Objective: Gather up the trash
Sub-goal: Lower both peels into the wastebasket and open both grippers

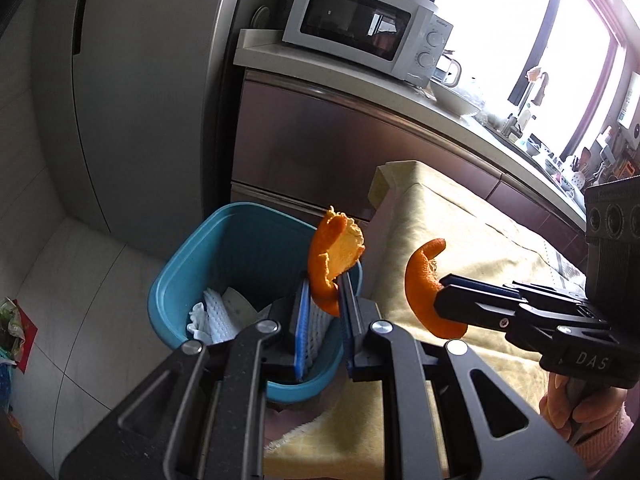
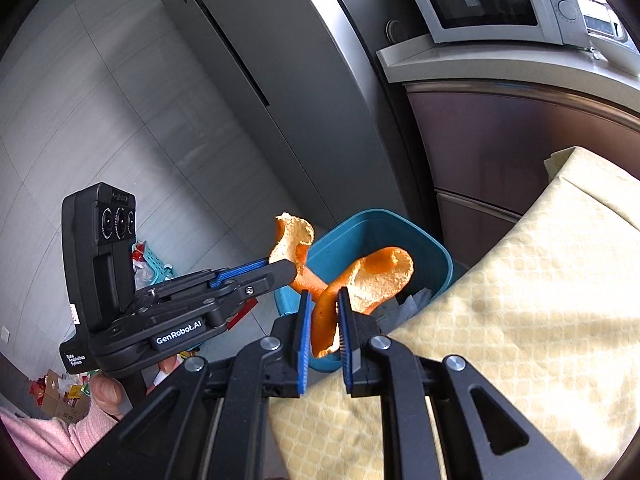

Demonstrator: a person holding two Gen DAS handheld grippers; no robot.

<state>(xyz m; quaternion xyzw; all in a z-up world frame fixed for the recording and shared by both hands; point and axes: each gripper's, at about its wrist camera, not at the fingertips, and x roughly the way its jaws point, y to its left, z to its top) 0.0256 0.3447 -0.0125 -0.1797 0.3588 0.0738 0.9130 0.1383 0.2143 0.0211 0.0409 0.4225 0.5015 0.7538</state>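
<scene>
My left gripper [image 1: 325, 280] is shut on a curled piece of orange peel [image 1: 336, 252] and holds it over the near rim of a blue trash bin [image 1: 176, 272]. White crumpled paper and foam netting [image 1: 216, 316] lie inside the bin. My right gripper [image 1: 440, 294] is shut on a second orange peel [image 1: 418, 280], beside the bin and above the yellow tablecloth [image 1: 460, 220]. In the right wrist view, the right gripper [image 2: 324, 294] pinches its peel [image 2: 376, 276] in front of the bin [image 2: 436, 248]. The left gripper [image 2: 286, 266] holds its peel [image 2: 292, 236] just left of it.
The bin stands on the tiled floor between a grey fridge [image 1: 140, 100] and the cloth-covered table. A counter with a microwave [image 1: 360, 24] runs behind. Bags and boxes [image 2: 60, 392] lie on the floor at left. Hands in pink sleeves [image 2: 48, 436] hold both grippers.
</scene>
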